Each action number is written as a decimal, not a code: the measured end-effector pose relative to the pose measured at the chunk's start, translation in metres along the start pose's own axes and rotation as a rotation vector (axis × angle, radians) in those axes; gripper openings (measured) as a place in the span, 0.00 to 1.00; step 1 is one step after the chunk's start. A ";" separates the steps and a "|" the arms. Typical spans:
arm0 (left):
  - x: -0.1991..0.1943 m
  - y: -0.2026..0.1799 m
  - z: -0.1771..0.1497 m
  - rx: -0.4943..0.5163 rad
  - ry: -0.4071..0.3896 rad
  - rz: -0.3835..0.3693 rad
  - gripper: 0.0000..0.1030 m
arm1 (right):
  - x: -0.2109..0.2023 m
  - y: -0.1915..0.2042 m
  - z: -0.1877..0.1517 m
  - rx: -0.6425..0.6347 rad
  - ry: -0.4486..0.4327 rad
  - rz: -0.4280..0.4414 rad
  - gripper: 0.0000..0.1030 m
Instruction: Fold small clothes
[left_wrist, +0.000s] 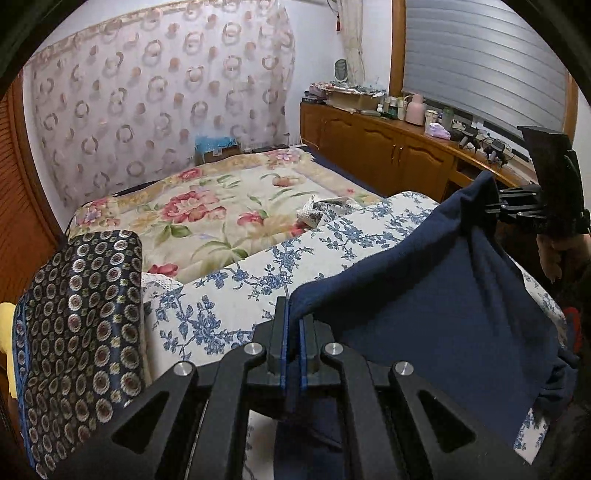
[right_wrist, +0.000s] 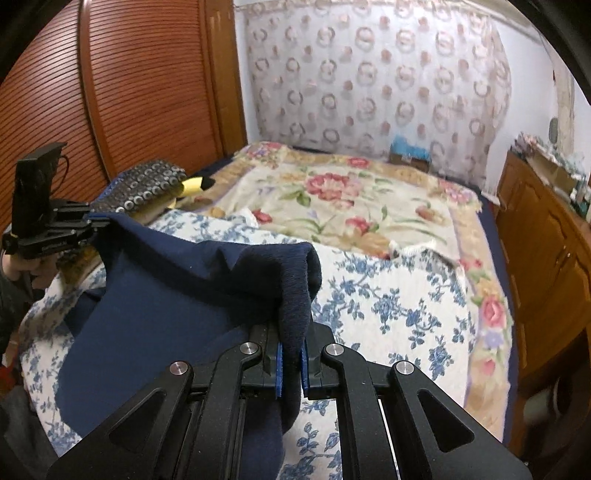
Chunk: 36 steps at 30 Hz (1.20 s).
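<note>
The left gripper (left_wrist: 293, 332) has its jaws pressed together on one corner of a navy-blue fleece garment (left_wrist: 413, 280), the soft cloth pinched between the blue pads (left_wrist: 282, 350). The right gripper (right_wrist: 290, 354) is likewise clamped on the opposite corner, where a thick fold of the fuzzy nap bunches up above the black plastic fingers. Each gripper also shows in the other's view: the right one (left_wrist: 495, 212) at the far edge of the cloth, the left one (right_wrist: 98, 221) beside a hand gripping its handle.

The garment hangs slack between the two grippers, its lower part draped over a white quilted cover printed with blue flowers (right_wrist: 388, 306) on the bed. Beyond it lies a cream blanket with red and pink blossoms and a tan border (left_wrist: 221, 206). A dark pillow of woven fabric patterned with small round medallions (left_wrist: 81, 314) sits at the bed's left side, near a reddish slatted wooden door (right_wrist: 147, 81). A sheer curtain with ring motifs (left_wrist: 159, 96) covers the far wall, and a wooden cabinet with panelled doors (left_wrist: 376, 144) carries bottles and clutter.
</note>
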<state>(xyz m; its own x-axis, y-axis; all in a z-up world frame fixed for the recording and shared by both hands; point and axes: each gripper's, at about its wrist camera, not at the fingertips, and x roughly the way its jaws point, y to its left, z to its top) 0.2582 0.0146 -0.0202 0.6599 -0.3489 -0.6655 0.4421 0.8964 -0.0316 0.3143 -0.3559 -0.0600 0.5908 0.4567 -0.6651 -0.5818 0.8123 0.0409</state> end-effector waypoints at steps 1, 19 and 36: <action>0.002 -0.001 0.001 0.001 0.002 0.001 0.02 | 0.001 -0.002 0.000 0.006 0.003 0.002 0.04; -0.002 -0.007 -0.002 0.012 -0.002 0.001 0.02 | -0.002 -0.004 -0.007 0.043 -0.002 0.005 0.04; -0.017 -0.014 -0.013 0.003 0.001 -0.002 0.31 | 0.024 -0.002 0.021 0.062 0.000 -0.070 0.05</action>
<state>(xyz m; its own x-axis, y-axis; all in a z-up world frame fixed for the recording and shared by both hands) 0.2330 0.0119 -0.0182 0.6585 -0.3505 -0.6660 0.4455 0.8948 -0.0305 0.3415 -0.3391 -0.0599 0.6289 0.3983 -0.6677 -0.5036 0.8630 0.0405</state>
